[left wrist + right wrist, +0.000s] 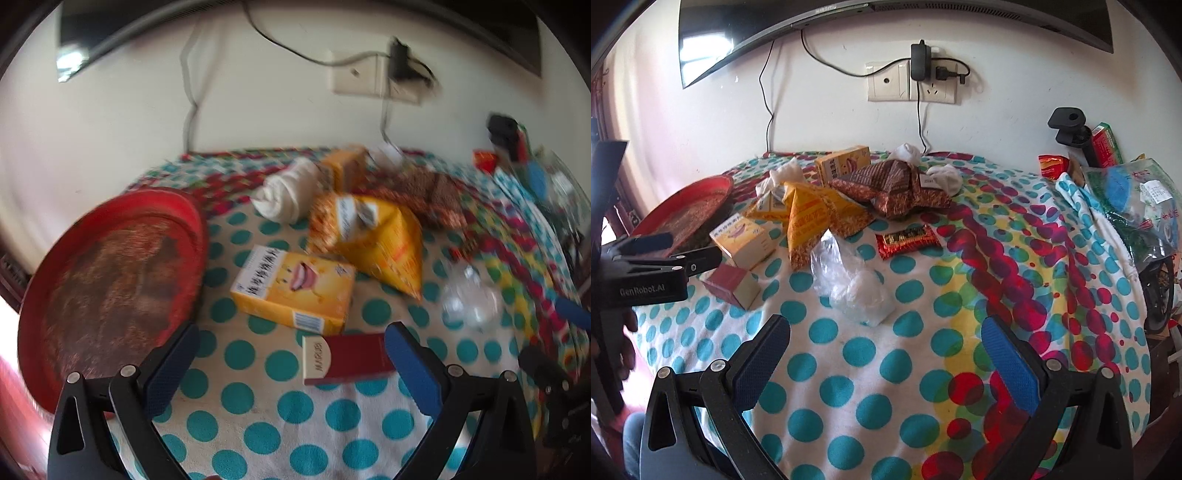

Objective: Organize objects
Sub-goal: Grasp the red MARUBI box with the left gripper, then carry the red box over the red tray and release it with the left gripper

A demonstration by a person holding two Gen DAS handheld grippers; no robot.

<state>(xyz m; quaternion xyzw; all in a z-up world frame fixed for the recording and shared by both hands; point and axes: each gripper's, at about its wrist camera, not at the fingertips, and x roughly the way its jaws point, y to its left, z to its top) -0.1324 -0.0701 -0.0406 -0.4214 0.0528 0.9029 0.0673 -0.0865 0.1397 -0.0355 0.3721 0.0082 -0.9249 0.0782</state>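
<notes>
Polka-dot cloth covers the table (pixel 871 369). Both grippers, left gripper (pixel 291 354) and right gripper (pixel 886 347), hang apart, empty. Near the left one lies the red box (pixel 347 358), touching the yellow box (pixel 295 291); a careless clamp could shove both.

On the tablecloth (pixel 871 369), the tray (pixel 683 210) lies left of the boxes (pixel 742 240), plastic bag (pixel 849 284) right.
</notes>
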